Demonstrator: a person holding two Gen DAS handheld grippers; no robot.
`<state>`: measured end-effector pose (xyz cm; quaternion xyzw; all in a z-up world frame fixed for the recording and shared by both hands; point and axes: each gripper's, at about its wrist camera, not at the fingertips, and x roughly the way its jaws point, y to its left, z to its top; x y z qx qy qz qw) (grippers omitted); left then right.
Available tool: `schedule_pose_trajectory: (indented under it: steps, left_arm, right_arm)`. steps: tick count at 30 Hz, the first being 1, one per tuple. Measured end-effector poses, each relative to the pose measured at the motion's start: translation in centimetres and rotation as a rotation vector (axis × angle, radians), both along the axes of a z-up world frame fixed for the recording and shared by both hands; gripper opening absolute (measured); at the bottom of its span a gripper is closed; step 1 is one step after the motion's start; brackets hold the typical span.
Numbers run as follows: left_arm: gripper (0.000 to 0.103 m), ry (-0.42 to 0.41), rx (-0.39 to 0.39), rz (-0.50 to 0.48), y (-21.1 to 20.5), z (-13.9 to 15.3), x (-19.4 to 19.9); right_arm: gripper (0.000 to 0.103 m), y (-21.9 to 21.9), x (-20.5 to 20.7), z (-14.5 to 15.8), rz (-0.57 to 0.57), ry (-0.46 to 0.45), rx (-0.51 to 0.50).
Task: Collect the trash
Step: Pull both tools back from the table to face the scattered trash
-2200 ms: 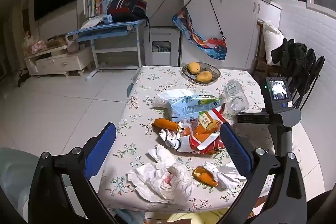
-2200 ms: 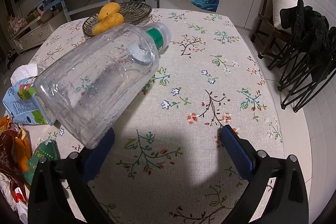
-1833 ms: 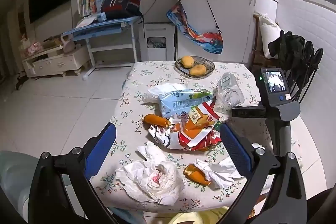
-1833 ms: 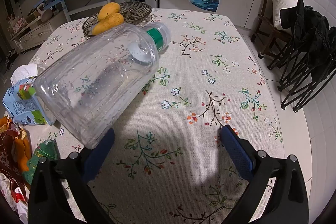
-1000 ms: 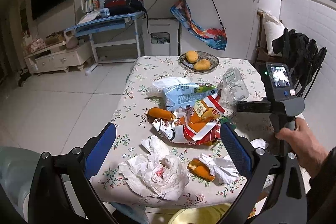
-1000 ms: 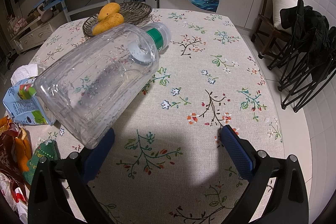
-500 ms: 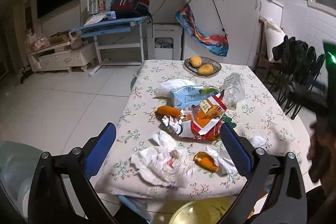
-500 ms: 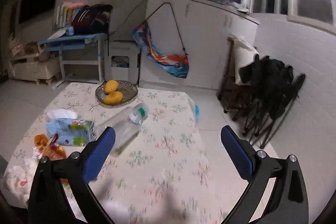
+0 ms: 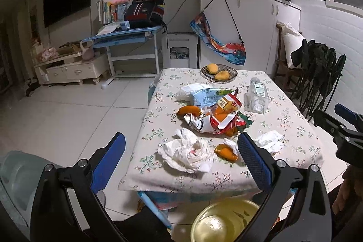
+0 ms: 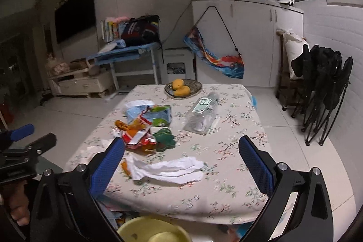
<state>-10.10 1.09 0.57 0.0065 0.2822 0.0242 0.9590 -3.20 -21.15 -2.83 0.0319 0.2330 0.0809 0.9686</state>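
Trash lies on a floral-clothed table [image 9: 292,126]: crumpled white tissues [image 9: 188,151], a red snack wrapper [image 9: 221,121], a blue carton [image 9: 204,95], orange peel [image 9: 224,152] and a clear plastic bottle [image 9: 256,95] lying on its side. My left gripper [image 9: 179,157] hovers open before the table's near edge. My right gripper [image 10: 180,159] is also open, held above a white tissue [image 10: 172,168]; the bottle [image 10: 203,113] and wrapper [image 10: 136,136] lie beyond it. A yellow bin [image 9: 223,219] stands below the near edge.
A wicker dish of mangoes [image 9: 219,73] sits at the table's far end. Folded black chairs [image 9: 317,74] lean at the right wall. A blue desk [image 9: 127,36] and a low white cabinet [image 9: 72,69] stand at the back left. A grey-green chair [image 9: 15,185] is at lower left.
The right gripper was resting on the table beside the bottle; a hand took it, and it is now lifted and pulled back off the near edge. The left gripper also drew back.
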Motion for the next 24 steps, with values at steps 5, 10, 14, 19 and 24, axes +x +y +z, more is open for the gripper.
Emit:
schedule_pose_trajectory:
  steps: [5, 10, 14, 19, 24]
  left_arm:
    - [0.096, -0.002, 0.001, 0.002, 0.3, 0.1, -0.4]
    - [0.096, -0.007, 0.019, -0.002, 0.3, -0.1, -0.7]
    - [0.096, -0.003, 0.008, 0.001, 0.3, -0.3, -0.8]
    - [0.096, -0.002, 0.018, -0.001, 0.3, -0.3, -0.8]
    - [0.096, 0.002, 0.013, 0.000, 0.3, -0.2, -0.6]
  right_arm:
    - [0.097, 0.6, -1.0, -0.2, 0.014, -0.034, -0.016]
    - [0.097, 1.0, -1.4, -0.7, 0.019, -0.049, -0.046]
    - [0.097, 1.3, -1.3, -0.8, 0.024, -0.049, -0.057]
    - [0.097, 1.2, -1.5, -1.0, 0.030, -0.049, -0.053]
    - [0.097, 1.1, -1.6, -0.9, 0.040, -0.042, -0.055]
